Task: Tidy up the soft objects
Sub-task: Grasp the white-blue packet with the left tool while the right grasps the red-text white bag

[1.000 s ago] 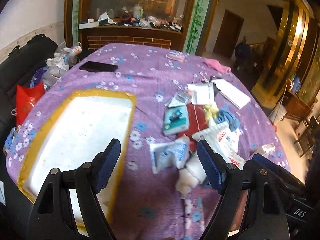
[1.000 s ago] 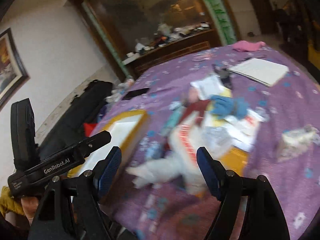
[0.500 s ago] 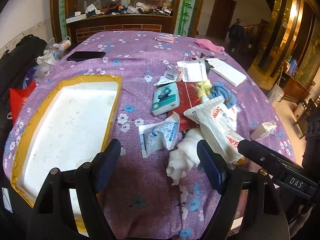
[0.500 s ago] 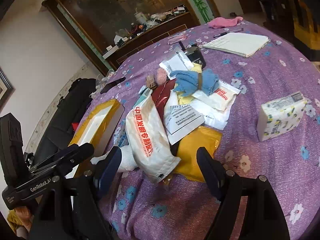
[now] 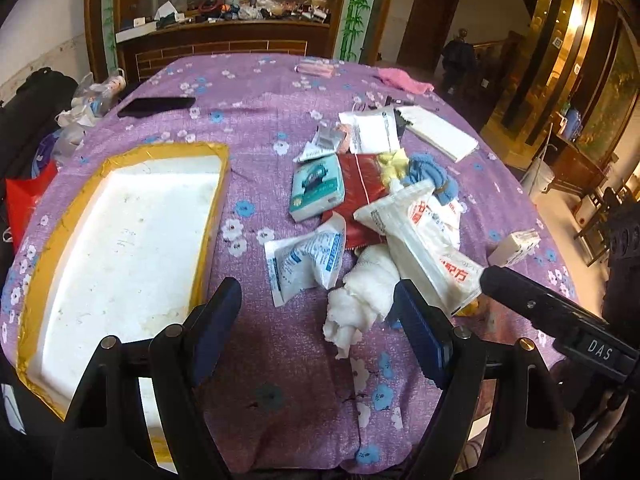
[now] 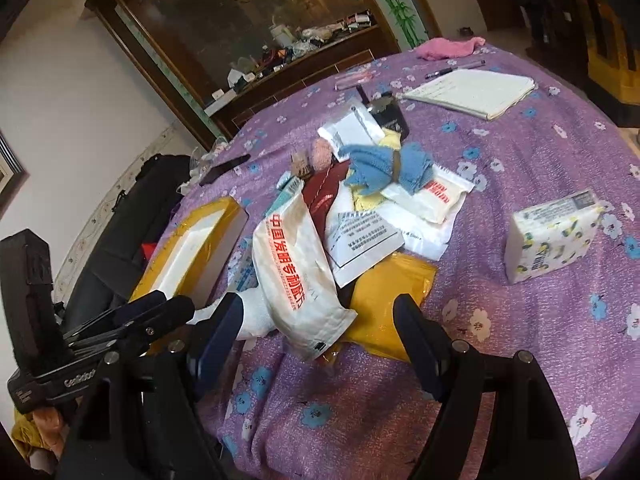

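Left claw (image 5: 318, 316): jaws spread wide, nothing between them, held above the near edge of the table (image 5: 256, 128). Left-wrist view, contents:
- One purple flowered cloth covering the table.
- One white foam tray (image 5: 120, 240) with yellow-taped rim, empty, at left.
- One white cotton wad (image 5: 362, 296), just beyond the right finger.
- One blue-printed white pouch (image 5: 306, 260), touching the wad's left side.
- One long white bag (image 5: 424, 248) with red lettering, lying over the wad's far end.
- One teal tissue pack (image 5: 316, 188), beside one red packet (image 5: 356, 196).
- One blue cloth bundle (image 5: 430, 174), far side of the pile.
- One black phone (image 5: 156, 106), well apart, far left.
- One pink cloth (image 5: 402, 80), far edge.

Right claw (image 6: 318, 326): jaws likewise wide apart, empty, over the pile's near end. Right-wrist view, additional contents:
- One yellow envelope (image 6: 390, 296), under the long bag.
- One patterned tissue pack (image 6: 550, 236), alone at right.
- One notepad (image 6: 472, 92), with two pens just beyond it.
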The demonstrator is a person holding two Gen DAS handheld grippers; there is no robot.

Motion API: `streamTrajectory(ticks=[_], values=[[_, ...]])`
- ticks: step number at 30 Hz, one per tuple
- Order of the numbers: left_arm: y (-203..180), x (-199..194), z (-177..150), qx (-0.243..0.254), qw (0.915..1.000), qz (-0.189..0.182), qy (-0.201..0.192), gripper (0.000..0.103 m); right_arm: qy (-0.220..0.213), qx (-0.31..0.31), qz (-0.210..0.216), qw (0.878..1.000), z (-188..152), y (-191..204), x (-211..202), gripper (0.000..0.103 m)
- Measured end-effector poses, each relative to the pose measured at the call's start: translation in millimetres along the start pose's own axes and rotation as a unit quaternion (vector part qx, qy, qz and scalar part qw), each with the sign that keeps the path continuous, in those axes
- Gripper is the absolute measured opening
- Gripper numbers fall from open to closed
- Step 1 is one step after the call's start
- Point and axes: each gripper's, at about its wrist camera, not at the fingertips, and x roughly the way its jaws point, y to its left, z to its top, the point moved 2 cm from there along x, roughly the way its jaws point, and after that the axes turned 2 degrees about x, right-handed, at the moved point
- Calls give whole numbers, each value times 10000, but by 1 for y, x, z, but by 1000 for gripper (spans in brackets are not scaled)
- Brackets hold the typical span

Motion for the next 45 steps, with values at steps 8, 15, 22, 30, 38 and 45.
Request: streamTrajectory(ticks=[8,15,22,30,38,45], values=[[7,1,0,-50,9997,-241,92,79,-33,46,52,10000,3,-5,-4,78],[5,7,13,98,9997,-238,-13,79,53,-208,337,9992,8,13,7,78],[16,18,17,-9,9996,-217,185,79,190,-1023,-381,9938,3,39,39,56],[5,81,28,582,9935,17,980,63,119,-840,-507,9951,-2,24,26,40],[18,84,23,400,9945,25,964,31,-2,-693,-403,9968,-2,20,16,40],[46,40,31,-401,9952,-771,451,30,-202,-561,-38,9982,3,25,4,40]])
